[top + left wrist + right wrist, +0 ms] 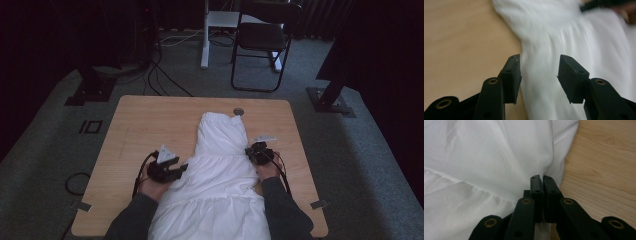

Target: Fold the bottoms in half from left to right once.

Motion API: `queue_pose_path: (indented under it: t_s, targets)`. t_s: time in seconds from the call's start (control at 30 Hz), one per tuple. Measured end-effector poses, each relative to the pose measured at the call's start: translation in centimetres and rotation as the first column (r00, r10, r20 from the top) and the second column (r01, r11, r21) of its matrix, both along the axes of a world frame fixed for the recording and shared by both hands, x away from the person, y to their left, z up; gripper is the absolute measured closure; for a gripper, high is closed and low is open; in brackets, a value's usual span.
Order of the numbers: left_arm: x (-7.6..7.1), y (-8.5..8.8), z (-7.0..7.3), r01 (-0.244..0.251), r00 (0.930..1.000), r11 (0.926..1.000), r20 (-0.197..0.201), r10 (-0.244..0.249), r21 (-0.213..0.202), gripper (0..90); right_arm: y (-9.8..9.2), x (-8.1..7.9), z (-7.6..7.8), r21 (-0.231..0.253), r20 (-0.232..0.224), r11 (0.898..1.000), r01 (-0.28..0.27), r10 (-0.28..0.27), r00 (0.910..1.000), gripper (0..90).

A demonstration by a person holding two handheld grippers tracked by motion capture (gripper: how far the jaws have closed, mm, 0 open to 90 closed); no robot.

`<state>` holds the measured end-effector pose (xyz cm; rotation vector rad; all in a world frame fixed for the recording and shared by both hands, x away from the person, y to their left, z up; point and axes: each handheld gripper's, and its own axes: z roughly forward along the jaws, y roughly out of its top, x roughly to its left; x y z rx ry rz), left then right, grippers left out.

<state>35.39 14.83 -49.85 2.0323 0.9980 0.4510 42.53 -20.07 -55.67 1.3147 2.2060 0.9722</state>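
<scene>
A white gathered dress [220,165] lies lengthwise on the wooden table [145,125], its narrow top pointing to the far edge. My left gripper [182,170] is at the dress's left side. Its jaws stand apart in the left gripper view [539,75], with the blurred cloth [574,37] beyond them and nothing pinched. At the dress's right edge near the waist, my right gripper [248,151] has its jaws pressed together [542,178] on a fold of the white cloth [486,157]. A strip of fabric shows between the pads.
A small round metal disc [238,111] sits on the table just beyond the dress top. Bare wood [604,157] lies right of the dress. Past the table stand a black chair [262,40], a white desk leg [205,40], floor cables [160,75] and two stand bases [330,100].
</scene>
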Motion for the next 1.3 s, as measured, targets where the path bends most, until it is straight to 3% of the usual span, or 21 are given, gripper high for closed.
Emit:
queue_pose_path:
  t_s: [0.07, 0.1, 0.2, 0.3, 0.33, 0.4, 0.5, 0.53, 0.57, 0.6, 0.7, 0.83, 0.9, 0.93, 1.03, 1.07, 1.13, 1.17, 1.2, 1.27, 1.3]
  targets:
    - [0.9, -0.5, 0.1, 0.000, 1.0000, 1.0000, -0.006, 0.000, 0.002, 53.0, 0.0, 0.0, 0.0, 0.005, -0.001, 1.000, 0.000, 0.000, 1.0000, 87.2]
    - [3.2, -2.3, 0.0, -0.002, 1.0000, 0.9995, -0.006, 0.002, 0.033, 52.8, 0.0, 0.1, 0.0, 0.008, -0.003, 1.000, 0.000, 0.000, 1.0000, 87.1]
    - [5.8, -5.0, -1.2, 0.007, 0.9995, 0.9981, -0.032, -0.005, 0.061, 52.8, 0.1, 0.2, 0.0, 0.013, -0.004, 1.000, 0.000, 0.000, 1.0000, 87.1]
    - [6.8, -6.5, -3.2, 0.015, 0.9935, 0.9942, -0.114, -0.003, 0.106, 63.1, 0.0, 0.1, -0.1, 0.020, 0.000, 1.000, 0.002, -0.002, 1.0000, 87.1]
    - [6.8, -6.5, -3.2, 0.015, 0.9935, 0.9942, -0.114, -0.003, 0.106, 68.3, 0.0, 0.1, -0.1, 0.028, -0.001, 1.000, 0.006, -0.006, 1.0000, 87.1]
    - [6.3, -6.5, -4.6, 0.026, 0.9903, 0.9936, -0.138, -0.011, 0.110, 77.3, -0.1, -0.2, -0.2, 0.035, 0.000, 0.999, 0.004, -0.004, 1.0000, 87.1]
    - [5.7, -5.9, -4.9, 0.026, 0.9879, 0.9968, -0.154, -0.014, 0.076, 84.1, 0.0, -0.6, -0.2, 0.031, -0.002, 0.999, -0.004, 0.004, 1.0000, 87.1]
    - [4.3, -5.4, -5.0, 0.048, 0.9893, 0.9951, -0.142, -0.035, 0.087, 84.9, 0.1, -1.4, -0.2, 0.020, 0.004, 0.999, -0.027, 0.027, 0.9996, 86.6]
    - [4.3, -5.4, -5.0, 0.048, 0.9893, 0.9951, -0.142, -0.035, 0.087, 85.0, 0.1, -1.8, -0.2, 0.019, 0.000, 0.999, -0.034, 0.034, 0.9994, 86.0]
    - [2.9, -5.1, -5.0, 0.062, 0.9886, 0.9942, -0.143, -0.049, 0.088, 85.0, 0.0, -2.2, -0.2, 0.019, -0.003, 0.999, -0.045, 0.045, 0.9990, 85.4]
    - [0.5, -4.4, -5.3, 0.071, 0.9879, 0.9957, -0.143, -0.061, 0.060, 84.7, 0.0, -3.9, -0.2, 0.018, -0.008, 0.997, -0.081, 0.081, 0.9967, 84.5]
    - [-1.6, -3.8, -5.6, 0.082, 0.9892, 0.9954, -0.125, -0.075, 0.049, 84.4, 0.2, -6.0, -0.1, 0.006, -0.024, 0.993, -0.118, 0.118, 0.9927, 83.9]
    - [-1.7, -3.9, -5.6, 0.082, 0.9899, 0.9952, -0.121, -0.075, 0.053, 84.2, 0.2, -7.1, 0.4, -0.051, -0.025, 0.987, -0.151, 0.150, 0.9884, 69.0]
    - [-1.6, -3.9, -5.6, 0.084, 0.9898, 0.9949, -0.120, -0.077, 0.054, 84.1, 0.1, -7.1, 0.7, -0.039, -0.017, 0.987, -0.153, 0.152, 0.9882, 64.0]
    - [-1.5, -4.0, -5.6, 0.086, 0.9899, 0.9948, -0.118, -0.079, 0.055, 84.1, -0.2, -6.3, 1.9, 0.019, 0.018, 0.992, -0.127, 0.127, 0.9918, 61.4]
    - [-1.4, -4.1, -5.6, 0.086, 0.9902, 0.9949, -0.115, -0.080, 0.053, 84.1, 0.0, -4.9, 3.4, 0.042, 0.059, 0.991, -0.125, 0.122, 0.9908, 75.5]
    - [-1.4, -4.1, -5.7, 0.085, 0.9907, 0.9951, -0.111, -0.079, 0.050, 84.1, 0.7, -3.6, 4.4, 0.052, 0.077, 0.991, -0.122, 0.118, 0.9901, 76.7]
    - [-1.4, -4.1, -5.7, 0.085, 0.9907, 0.9951, -0.111, -0.079, 0.050, 84.1, 1.1, -2.7, 4.7, 0.083, 0.070, 0.989, -0.126, 0.120, 0.9903, 74.3]
    - [-1.4, -4.1, -5.7, 0.085, 0.9909, 0.9951, -0.109, -0.079, 0.051, 84.1, 1.1, -2.7, 4.7, 0.083, 0.070, 0.989, -0.126, 0.120, 0.9903, 74.3]
    - [-1.5, -4.1, -5.7, 0.083, 0.9918, 0.9952, -0.101, -0.077, 0.052, 84.1, 2.4, 0.0, 4.7, 0.160, 0.047, 0.980, -0.119, 0.113, 0.9925, 59.3]
    - [-1.5, -4.1, -5.7, 0.084, 0.9918, 0.9949, -0.101, -0.078, 0.055, 84.0, 2.9, 0.8, 4.3, 0.170, 0.024, 0.979, -0.112, 0.110, 0.9937, 56.4]
